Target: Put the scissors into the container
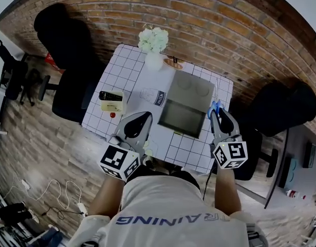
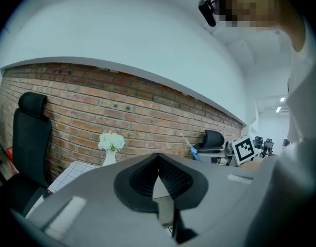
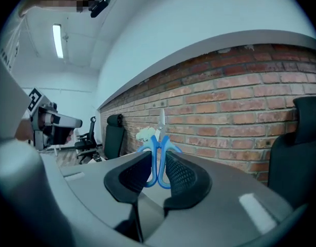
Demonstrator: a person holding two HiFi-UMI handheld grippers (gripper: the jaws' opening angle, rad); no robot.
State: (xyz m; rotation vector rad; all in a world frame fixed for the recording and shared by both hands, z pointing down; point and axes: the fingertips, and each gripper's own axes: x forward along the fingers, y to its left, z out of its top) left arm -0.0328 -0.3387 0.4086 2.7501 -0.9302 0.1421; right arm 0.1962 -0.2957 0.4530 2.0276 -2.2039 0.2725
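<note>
Off the table's (image 1: 122,60) 10 o'clock corner stands a black chair (image 1: 65,40). On the checked cloth, at 9 o'clock from the container (image 1: 193,99), lies a black remote (image 1: 110,95) with a cream block (image 1: 112,106) touching its near side.

Your left gripper (image 1: 143,116) sits at 7 o'clock from the container, over the table's near edge. Its own view shows the pads (image 2: 147,171) meeting at the tips with nothing between them, so that left gripper (image 2: 158,158) is closed and empty.

A small item marked "milk" (image 1: 159,98) stands just beside the container's left wall. A white vase of flowers (image 1: 153,41) stands at the container's 11 o'clock, near the far edge.

The grey container rests mid-table, lid up and the dark inside showing.

Your right gripper (image 1: 216,113) is at the container's 3 o'clock, by its right edge. It is clamped on the scissors (image 1: 214,106). In its own view the blue handles of the scissors (image 3: 159,145) are pinched between the pads (image 3: 181,174) of the right gripper (image 3: 158,161), and the blades point to 12 o'clock. The scissors are off the table, held just outside the container's right wall and not yet inside it.

A second black chair (image 1: 286,107) stands at the table's 3 o'clock.
</note>
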